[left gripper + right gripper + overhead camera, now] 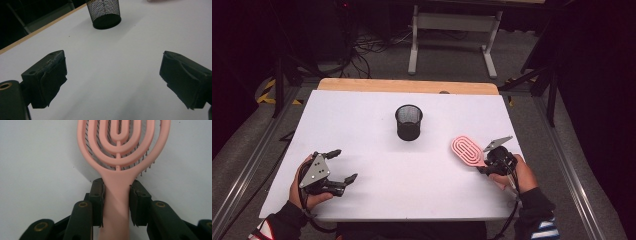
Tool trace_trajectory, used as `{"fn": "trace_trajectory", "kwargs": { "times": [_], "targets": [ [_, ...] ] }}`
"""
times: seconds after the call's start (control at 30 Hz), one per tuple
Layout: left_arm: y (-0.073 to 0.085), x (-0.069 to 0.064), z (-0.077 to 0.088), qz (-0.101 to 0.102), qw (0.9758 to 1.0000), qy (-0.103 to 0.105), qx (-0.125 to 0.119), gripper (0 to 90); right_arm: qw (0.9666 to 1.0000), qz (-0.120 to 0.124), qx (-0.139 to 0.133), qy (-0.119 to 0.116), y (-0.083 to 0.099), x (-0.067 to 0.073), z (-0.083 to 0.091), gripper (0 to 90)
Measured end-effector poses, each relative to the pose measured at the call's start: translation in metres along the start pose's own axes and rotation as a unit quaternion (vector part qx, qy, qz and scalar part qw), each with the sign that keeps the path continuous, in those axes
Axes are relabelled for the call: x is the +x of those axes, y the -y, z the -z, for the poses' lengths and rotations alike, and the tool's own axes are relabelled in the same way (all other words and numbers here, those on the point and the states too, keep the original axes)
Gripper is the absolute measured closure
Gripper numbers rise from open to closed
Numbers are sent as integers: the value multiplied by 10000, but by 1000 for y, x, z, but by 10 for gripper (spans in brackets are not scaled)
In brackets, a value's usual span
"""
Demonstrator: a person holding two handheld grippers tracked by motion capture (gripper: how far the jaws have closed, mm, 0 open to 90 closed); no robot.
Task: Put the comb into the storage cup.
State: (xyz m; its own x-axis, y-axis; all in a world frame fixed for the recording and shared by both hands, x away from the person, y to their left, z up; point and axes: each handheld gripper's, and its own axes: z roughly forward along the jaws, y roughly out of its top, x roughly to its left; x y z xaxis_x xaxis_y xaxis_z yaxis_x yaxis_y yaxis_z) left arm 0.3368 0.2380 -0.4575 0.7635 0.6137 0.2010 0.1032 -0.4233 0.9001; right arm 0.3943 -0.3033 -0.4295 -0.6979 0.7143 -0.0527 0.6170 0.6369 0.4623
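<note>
A pink hairbrush (467, 151) with an oval, looped head lies on the white table (377, 195) at the right. My right gripper (486, 167) is shut on its handle. In the right gripper view both black pads press the sides of the hairbrush (122, 145) handle just below the head, with the right gripper (116, 187) low over the table. A black mesh cup (408, 122) stands upright at the table's middle, toward the back. My left gripper (345, 165) rests at the front left, open, with nothing between its jaws. From the left gripper (112, 67) the mesh cup (105, 12) shows ahead.
The table's wooden far edge (407, 86) runs behind the cup. Beyond it stand a white frame leg (413, 47) and loose cables on a dark floor. Metal rails (247, 170) run along both sides of the table.
</note>
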Motion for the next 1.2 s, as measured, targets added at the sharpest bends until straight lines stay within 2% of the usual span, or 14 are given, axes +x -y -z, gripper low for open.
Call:
{"fn": "trace_trajectory", "kwargs": {
  "times": [0.37,0.63,0.73,0.8,0.93,0.97,1.0,1.2],
  "targets": [
    [0,0,-2,17,10000,19,12,85,9999,102,-126,49,0,1,0,701],
    [0,0,-1,28,10000,35,17,85,9989,287,-339,161,-1,4,0,711],
    [0,0,-1,36,10000,42,10,84,9986,270,-421,145,-2,5,-1,715],
    [0,0,-1,38,10000,53,13,84,9987,291,-418,61,-1,5,-2,716],
    [0,0,-1,44,10000,57,16,84,9989,245,-387,62,-1,3,-3,709],
    [0,0,-1,24,10000,45,21,84,9990,236,-370,78,-1,3,-4,702],
    [0,0,-1,29,10000,52,24,84,9991,187,-322,193,-2,2,-5,646],
    [0,0,-2,34,10000,77,32,83,9993,177,-256,220,-3,1,-5,623]
  ]
}}
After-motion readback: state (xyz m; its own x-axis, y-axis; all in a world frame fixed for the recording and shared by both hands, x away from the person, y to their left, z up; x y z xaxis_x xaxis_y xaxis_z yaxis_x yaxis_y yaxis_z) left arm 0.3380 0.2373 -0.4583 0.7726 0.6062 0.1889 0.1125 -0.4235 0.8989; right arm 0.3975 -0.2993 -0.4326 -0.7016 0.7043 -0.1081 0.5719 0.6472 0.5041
